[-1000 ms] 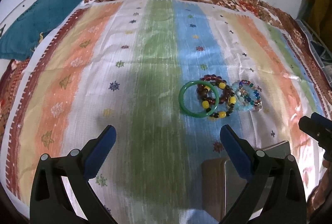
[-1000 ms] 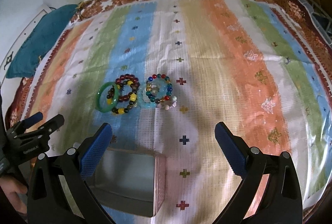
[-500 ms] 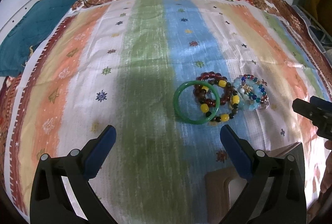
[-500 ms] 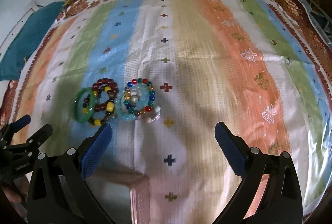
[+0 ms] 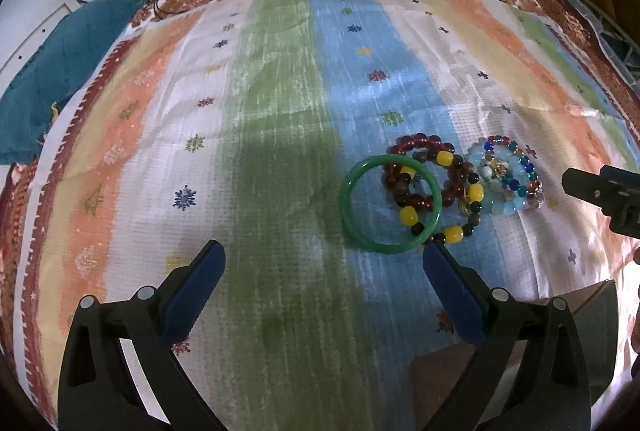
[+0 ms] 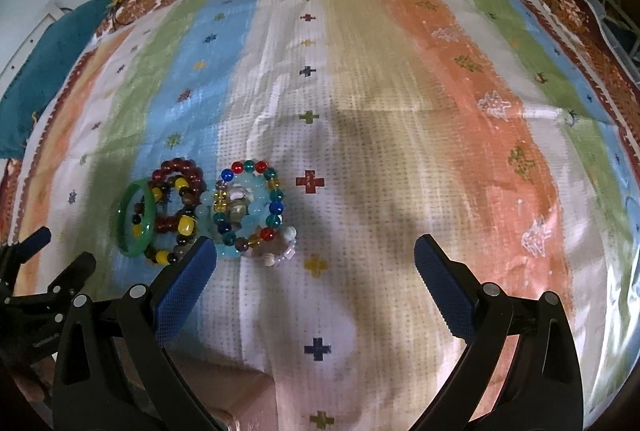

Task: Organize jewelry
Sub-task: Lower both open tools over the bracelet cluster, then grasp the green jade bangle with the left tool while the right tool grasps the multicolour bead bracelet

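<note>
1. The left gripper (image 5: 322, 267) is held spread wide with nothing between its blue pads; the right gripper (image 6: 314, 263) is likewise spread and empty.
2. The green bangle (image 5: 390, 205) lies just ahead of the left gripper's right finger, its far side overlapped by the dark red and yellow bead bracelets (image 5: 434, 187).
3. The blue and multicoloured bead bracelets (image 6: 250, 209) lie touching that pile, just beyond the right gripper's left finger.
4. A box (image 5: 588, 327) sits nearer, by the lower edge; it is judged the likely destination.
5. One piece is best taken at a time: the bangle's free near rim should be straddled and pinched, then lifted clear so the beads are not dragged across the striped cloth (image 5: 276, 135).
</note>
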The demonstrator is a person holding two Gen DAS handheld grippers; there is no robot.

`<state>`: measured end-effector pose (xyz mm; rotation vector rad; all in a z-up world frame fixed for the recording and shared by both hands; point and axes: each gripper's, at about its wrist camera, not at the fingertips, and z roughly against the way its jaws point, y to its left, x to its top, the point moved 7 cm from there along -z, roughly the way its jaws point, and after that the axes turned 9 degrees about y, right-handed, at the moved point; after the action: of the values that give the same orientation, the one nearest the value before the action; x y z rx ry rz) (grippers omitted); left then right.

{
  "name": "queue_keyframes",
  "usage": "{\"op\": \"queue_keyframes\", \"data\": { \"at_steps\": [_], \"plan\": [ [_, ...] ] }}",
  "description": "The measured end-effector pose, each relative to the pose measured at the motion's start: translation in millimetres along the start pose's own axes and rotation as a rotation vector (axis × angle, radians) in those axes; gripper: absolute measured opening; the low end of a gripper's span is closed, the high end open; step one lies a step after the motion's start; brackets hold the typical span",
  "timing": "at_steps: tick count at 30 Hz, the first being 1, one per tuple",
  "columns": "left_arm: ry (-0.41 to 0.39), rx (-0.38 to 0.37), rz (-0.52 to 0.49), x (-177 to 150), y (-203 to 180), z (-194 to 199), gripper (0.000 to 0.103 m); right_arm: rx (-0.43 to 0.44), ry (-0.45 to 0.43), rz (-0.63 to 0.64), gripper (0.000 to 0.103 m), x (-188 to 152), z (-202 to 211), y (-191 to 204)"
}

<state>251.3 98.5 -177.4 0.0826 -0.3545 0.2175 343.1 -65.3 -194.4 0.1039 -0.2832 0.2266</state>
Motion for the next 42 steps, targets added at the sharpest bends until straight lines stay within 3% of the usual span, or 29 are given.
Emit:
{"op": "queue_keyframes", "data": {
  "at_steps": [9,16,18,21,24,26,28,30,32,36,42],
  "plan": [
    [0.027,0.011,0.043,2,9,-21,0.087,0.049,0.030,-0.052,0.100,11,-19,-7],
    [0.056,-0.022,0.045,6,8,-36,0.080,0.089,0.084,-0.078,0.077,13,-40,-10],
    [0.068,-0.046,0.060,7,9,-41,0.073,0.075,0.081,-0.063,0.077,14,-42,-8],
    [0.066,-0.098,0.075,9,8,-46,0.071,0.069,0.075,-0.060,0.072,17,-43,-8],
    [0.053,-0.087,0.048,10,3,-49,0.069,0.060,0.080,-0.050,0.063,18,-45,-8],
    [0.053,-0.062,0.029,9,0,-52,0.069,0.052,0.082,-0.040,0.051,19,-46,-7],
    [0.051,-0.040,0.012,9,-1,-53,0.063,0.065,0.087,-0.036,0.037,20,-45,-4],
    [0.050,-0.032,0.017,11,1,-53,0.047,0.084,0.097,-0.034,0.027,20,-45,-1],
    [0.058,-0.035,0.012,11,0,-53,0.037,0.057,0.099,-0.019,0.012,19,-46,0],
    [0.057,-0.035,-0.010,10,-1,-54,0.010,0.051,0.098,-0.015,0.010,17,-50,-4],
    [0.064,-0.084,0.021,8,1,-48,0.006,0.055,0.086,-0.002,0.010,16,-44,-2]
  ]
}}
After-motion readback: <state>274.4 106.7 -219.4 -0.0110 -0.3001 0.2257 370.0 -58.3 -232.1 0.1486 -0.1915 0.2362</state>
